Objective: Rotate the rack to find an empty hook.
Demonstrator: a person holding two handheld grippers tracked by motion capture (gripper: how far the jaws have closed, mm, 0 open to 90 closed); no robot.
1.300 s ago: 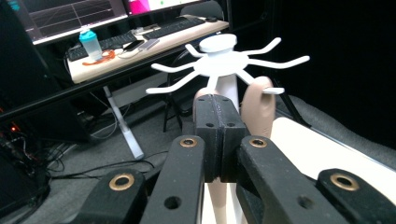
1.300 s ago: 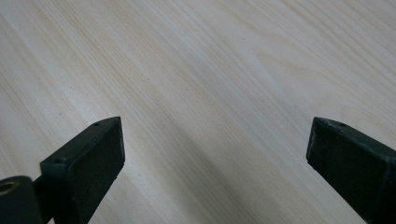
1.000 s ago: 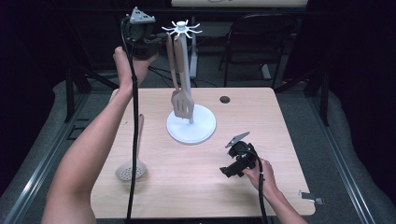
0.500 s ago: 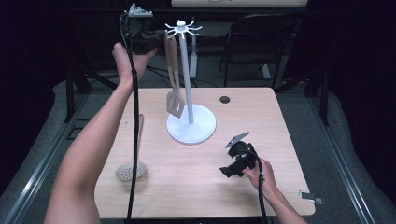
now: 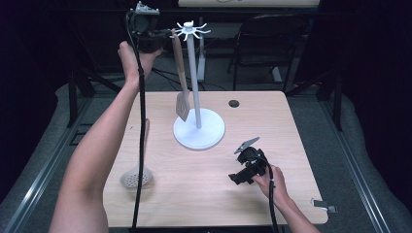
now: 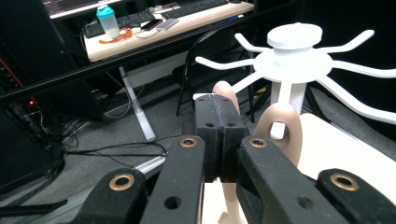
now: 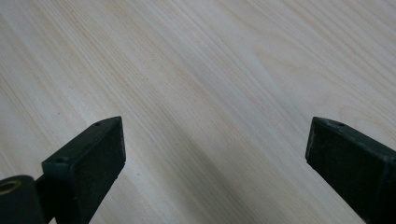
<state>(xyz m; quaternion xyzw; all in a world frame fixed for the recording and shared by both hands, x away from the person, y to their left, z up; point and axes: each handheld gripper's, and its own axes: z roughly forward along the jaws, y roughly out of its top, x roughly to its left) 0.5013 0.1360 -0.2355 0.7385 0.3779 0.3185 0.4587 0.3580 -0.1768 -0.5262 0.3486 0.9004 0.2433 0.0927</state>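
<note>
Spatula point(image 5: 180, 73) carried closer to rack hooks point(image 5: 193, 30) — left gripper point(image 5: 163, 35) clamped on handle.

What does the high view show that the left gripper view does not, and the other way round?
High view: the table, a skimmer lying on it, the right gripper, the stand's base, the spatula's blade. Left gripper view: a desk behind with keyboards and a teal bottle. Both: the left gripper, jaws shut on the spatula handle, beside the stand's hooks.
</note>
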